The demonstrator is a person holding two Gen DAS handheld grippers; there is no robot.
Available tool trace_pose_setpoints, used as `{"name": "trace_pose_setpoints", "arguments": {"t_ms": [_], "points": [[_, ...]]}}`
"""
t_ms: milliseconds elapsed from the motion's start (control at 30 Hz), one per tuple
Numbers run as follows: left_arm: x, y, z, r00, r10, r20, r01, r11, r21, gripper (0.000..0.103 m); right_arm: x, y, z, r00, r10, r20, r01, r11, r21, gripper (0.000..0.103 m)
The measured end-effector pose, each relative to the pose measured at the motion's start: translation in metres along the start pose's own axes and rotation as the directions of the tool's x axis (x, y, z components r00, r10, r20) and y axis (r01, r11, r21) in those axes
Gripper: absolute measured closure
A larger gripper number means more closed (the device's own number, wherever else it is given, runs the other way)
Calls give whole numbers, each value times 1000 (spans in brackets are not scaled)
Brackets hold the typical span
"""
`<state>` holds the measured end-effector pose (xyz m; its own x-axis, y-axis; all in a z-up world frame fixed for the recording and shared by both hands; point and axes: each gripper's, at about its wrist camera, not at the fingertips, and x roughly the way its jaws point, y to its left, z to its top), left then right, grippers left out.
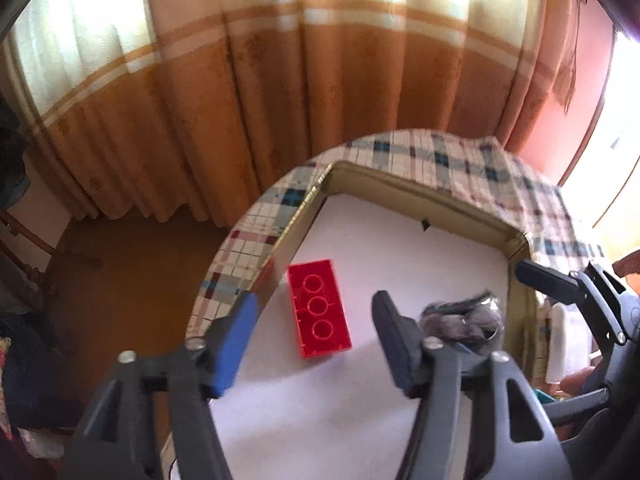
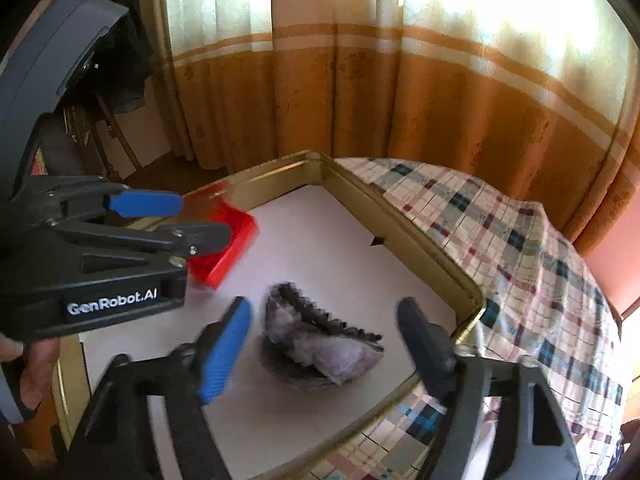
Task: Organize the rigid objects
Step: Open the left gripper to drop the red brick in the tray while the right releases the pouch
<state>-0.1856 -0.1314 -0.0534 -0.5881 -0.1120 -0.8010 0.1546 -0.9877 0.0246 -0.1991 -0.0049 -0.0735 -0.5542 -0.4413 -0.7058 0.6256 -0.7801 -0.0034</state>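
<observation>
A red toy brick point(image 1: 319, 308) lies hollow side up on the white floor of a gold-rimmed tray point(image 1: 420, 191). My left gripper point(image 1: 314, 303) hangs open over it, and neither pad touches the brick. In the right wrist view the left gripper point(image 2: 200, 219) hovers above the same brick point(image 2: 234, 246) at the tray's point(image 2: 400, 220) left side. A grey furry hair clip point(image 2: 320, 344) with black teeth rests near the tray's right corner. My right gripper point(image 2: 325, 309) stands open on either side of it, without contact. The clip point(image 1: 460, 320) also shows right of the left gripper.
The tray sits on a plaid tablecloth point(image 2: 520, 248) over a round table whose edge drops off at the left point(image 1: 240, 248). Orange and cream curtains point(image 1: 320, 100) hang behind. A person's hand point(image 2: 36, 364) holds the left gripper. A black mark point(image 2: 376, 241) sits on the tray floor.
</observation>
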Motion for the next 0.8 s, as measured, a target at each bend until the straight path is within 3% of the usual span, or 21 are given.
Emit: {"name": "trace_pose_setpoints", "arguments": {"t_ms": [133,167,267,500,800], "points": [[-35,13,-19,994,-31,101,40,995,-88,24,-37,-6,-16,997,11,75,-12,1000,21,21],[-48,18,-29,989,-37,143,55,991,-124,15,-44,-9,-20,996,9,88,-12,1000,29,21],[-74,22,-60,971,-12,237,54,983,-175,4,-73,-19,-43,991,-1,131,-8,998,69,19],[-83,17,-100,958,19,287,31,985,-168,4,-79,-16,-82,997,26,69,-27,1000,8,17],[-68,-3,-112,969,-6,248,39,991,-125,0,-59,-10,-90,997,69,17,-68,996,-61,12]]}}
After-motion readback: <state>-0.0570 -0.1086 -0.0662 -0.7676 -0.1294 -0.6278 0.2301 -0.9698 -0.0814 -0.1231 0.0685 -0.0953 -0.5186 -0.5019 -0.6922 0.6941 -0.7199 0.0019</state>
